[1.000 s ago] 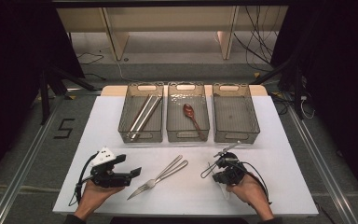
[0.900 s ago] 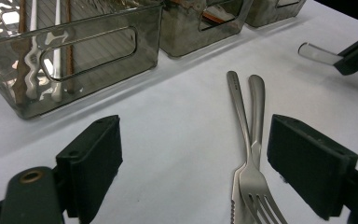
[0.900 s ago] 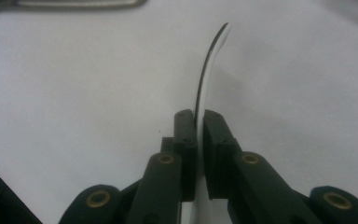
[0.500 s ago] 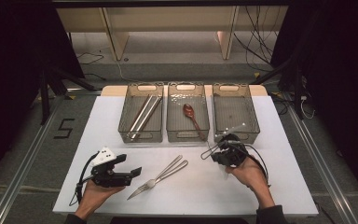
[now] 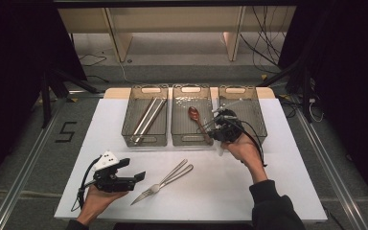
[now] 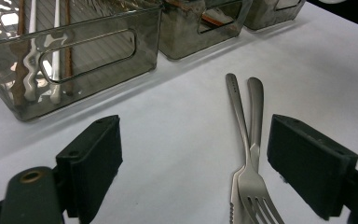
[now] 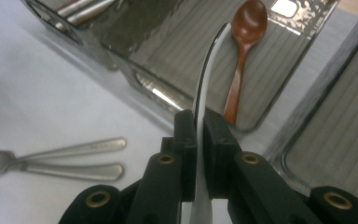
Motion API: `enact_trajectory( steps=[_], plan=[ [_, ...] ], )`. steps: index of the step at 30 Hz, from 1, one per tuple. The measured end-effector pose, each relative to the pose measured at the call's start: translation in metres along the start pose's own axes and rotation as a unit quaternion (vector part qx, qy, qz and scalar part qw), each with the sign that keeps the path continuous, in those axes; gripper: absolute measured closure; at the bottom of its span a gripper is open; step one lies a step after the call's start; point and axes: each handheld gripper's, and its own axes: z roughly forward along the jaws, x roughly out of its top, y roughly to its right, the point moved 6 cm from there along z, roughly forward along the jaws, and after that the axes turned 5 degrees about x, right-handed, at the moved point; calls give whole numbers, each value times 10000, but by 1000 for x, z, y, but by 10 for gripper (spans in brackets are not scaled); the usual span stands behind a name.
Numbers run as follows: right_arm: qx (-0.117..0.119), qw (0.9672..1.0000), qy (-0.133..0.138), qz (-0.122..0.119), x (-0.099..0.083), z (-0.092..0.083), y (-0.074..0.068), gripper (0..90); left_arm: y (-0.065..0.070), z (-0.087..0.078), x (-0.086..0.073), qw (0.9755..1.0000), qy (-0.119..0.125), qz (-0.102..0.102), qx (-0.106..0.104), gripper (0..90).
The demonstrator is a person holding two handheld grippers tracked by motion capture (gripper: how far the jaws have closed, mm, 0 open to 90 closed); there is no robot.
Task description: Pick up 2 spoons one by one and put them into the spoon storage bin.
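Note:
My right gripper hovers over the near edge of the middle and right bins. In the right gripper view it is shut on a thin silver utensil, seen edge-on, which reaches out over the middle bin. A brown wooden spoon lies in that bin. My left gripper rests at the table's front left, open, with nothing between its jaws. Just to its right on the white table lie a fork and a knife, side by side.
Three clear grey bins stand in a row at the back of the white table. The left bin holds long metal sticks. The right bin lies under my right hand's cable. Dark floor and cables surround the table.
My right hand has risen from the table's front right and moved toward the bins, carrying the silver utensil. The left hand, fork and knife have stayed put.

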Motion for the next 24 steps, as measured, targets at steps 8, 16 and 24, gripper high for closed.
enact_trajectory(
  steps=[8,16,24],
  plan=[
    [-79,9999,78,13,28,11,4,857,0,0,0,10000,-12,7,-9,173],
    [-194,9996,150,117,47,21,12,857,0,0,0,10000,19,-17,-4,173],
    [-269,9994,181,137,60,29,17,857,0,0,0,10000,17,-29,-17,173]
  ],
)
